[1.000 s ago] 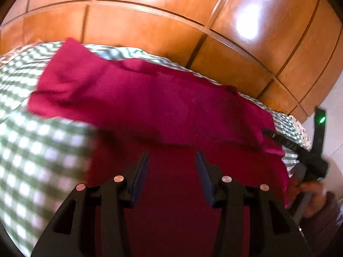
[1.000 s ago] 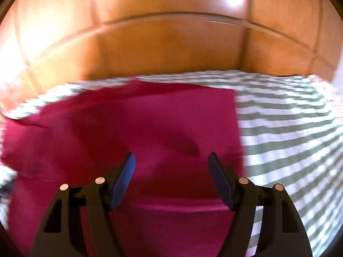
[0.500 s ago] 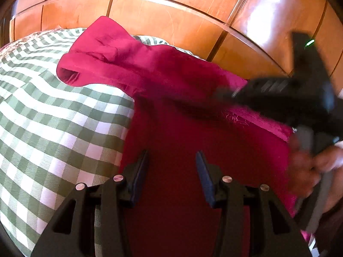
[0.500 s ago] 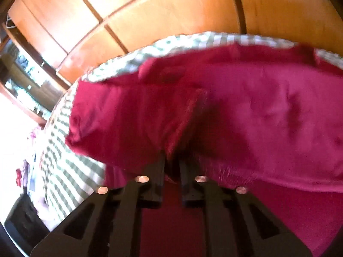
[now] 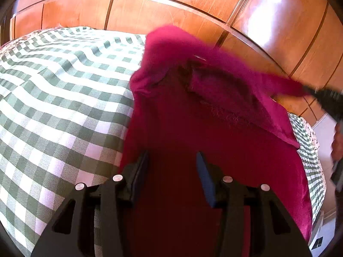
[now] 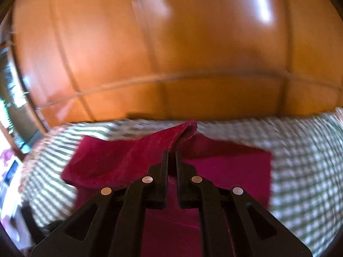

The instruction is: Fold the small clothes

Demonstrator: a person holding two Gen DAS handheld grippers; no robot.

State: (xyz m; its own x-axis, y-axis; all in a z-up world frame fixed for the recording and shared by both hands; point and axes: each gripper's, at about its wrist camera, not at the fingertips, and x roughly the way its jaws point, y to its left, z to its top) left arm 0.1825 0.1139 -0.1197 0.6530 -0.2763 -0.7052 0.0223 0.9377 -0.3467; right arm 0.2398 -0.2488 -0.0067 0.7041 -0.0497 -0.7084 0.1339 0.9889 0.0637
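A crimson garment (image 5: 214, 128) lies on a bed with a green-and-white check cover (image 5: 53, 107). My left gripper (image 5: 171, 153) hovers low over the garment's near part, jaws apart with only flat cloth beneath them. My right gripper (image 6: 171, 151) is shut on a fold of the crimson garment (image 6: 120, 160) and holds that edge raised above the bed. In the left wrist view the right gripper (image 5: 328, 98) shows as a blurred black shape at the right edge, with the cloth stretched up to it and a hand (image 5: 337, 143) below it.
Glossy wooden wardrobe panels (image 5: 171, 6) stand right behind the bed and fill the upper half of both views, also as panels (image 6: 171, 53). Check cover (image 6: 300, 160) lies bare to the right of the garment. Blurred room clutter (image 6: 12, 98) sits at the far left.
The right gripper closed on the garment's edge and lifted it, drawing the far left part of the cloth over to the right and baring more check cover. The left gripper sank slightly.
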